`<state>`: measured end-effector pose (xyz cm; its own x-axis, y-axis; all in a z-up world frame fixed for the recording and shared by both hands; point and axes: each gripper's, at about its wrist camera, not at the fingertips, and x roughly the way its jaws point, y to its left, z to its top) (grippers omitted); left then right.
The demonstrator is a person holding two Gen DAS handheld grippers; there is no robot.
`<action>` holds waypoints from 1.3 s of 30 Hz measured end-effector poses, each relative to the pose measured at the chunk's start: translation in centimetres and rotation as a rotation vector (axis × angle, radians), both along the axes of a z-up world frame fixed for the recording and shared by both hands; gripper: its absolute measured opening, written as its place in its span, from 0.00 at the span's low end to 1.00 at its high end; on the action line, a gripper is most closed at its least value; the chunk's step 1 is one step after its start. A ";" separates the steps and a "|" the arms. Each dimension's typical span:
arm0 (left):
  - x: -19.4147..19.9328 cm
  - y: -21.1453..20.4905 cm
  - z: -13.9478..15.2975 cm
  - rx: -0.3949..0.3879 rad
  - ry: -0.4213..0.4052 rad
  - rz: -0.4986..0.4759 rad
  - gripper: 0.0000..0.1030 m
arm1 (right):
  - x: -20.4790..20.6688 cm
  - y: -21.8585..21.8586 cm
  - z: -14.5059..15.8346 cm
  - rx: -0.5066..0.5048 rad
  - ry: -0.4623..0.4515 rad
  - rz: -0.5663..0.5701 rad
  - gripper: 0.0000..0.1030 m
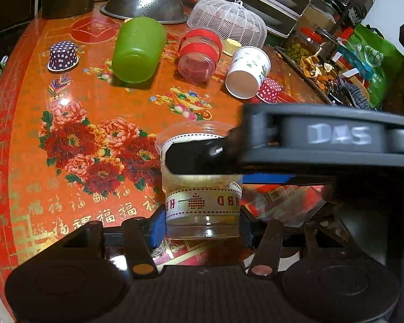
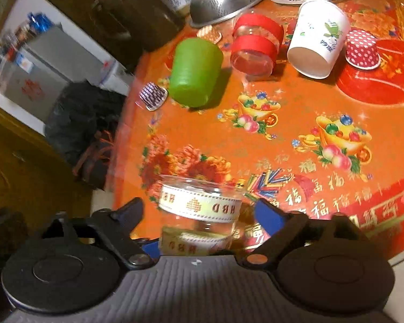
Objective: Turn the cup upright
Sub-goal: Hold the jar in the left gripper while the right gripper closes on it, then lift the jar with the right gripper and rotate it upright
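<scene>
A clear plastic cup with white "HBD" ribbon bands (image 1: 202,204) stands with its rim up at the near edge of the red table. My left gripper (image 1: 202,226) is shut on its lower part, blue pads on both sides. My right gripper (image 2: 199,215) reaches in from the right in the left wrist view (image 1: 202,158); its jaws stand apart around the same cup (image 2: 199,207), and I cannot tell whether the pads touch it.
On the red flowered table (image 1: 67,177) lie a green cup (image 1: 138,49), a red-banded clear jar (image 1: 199,53) and a white paper cup (image 1: 247,72) on their sides. Two polka-dot cupcake liners (image 1: 63,55), a metal colander (image 1: 145,5) and a white basket (image 1: 227,23) sit behind.
</scene>
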<state>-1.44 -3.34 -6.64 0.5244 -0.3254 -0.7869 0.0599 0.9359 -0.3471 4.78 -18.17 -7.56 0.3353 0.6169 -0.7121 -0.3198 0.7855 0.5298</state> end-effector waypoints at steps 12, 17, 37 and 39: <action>-0.4 0.4 -0.1 -0.018 -0.009 0.005 0.55 | 0.7 1.2 -0.2 -0.040 0.018 0.004 0.67; -0.9 0.6 -0.1 -0.020 -0.028 -0.005 0.70 | 0.9 1.5 -0.2 -0.034 0.020 0.009 0.66; -6.4 5.8 0.5 0.049 -0.153 0.031 0.82 | 0.6 1.7 -0.5 -0.024 0.022 0.009 0.66; -6.6 6.3 0.4 0.032 -0.151 0.035 0.82 | 0.6 1.8 -0.4 -0.029 0.022 0.011 0.66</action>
<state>-8.00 2.99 -6.28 0.6481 -0.2804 -0.7081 0.0761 0.9489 -0.3062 5.34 -16.33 -8.01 0.3127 0.5995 -0.7368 -0.3166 0.7971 0.5142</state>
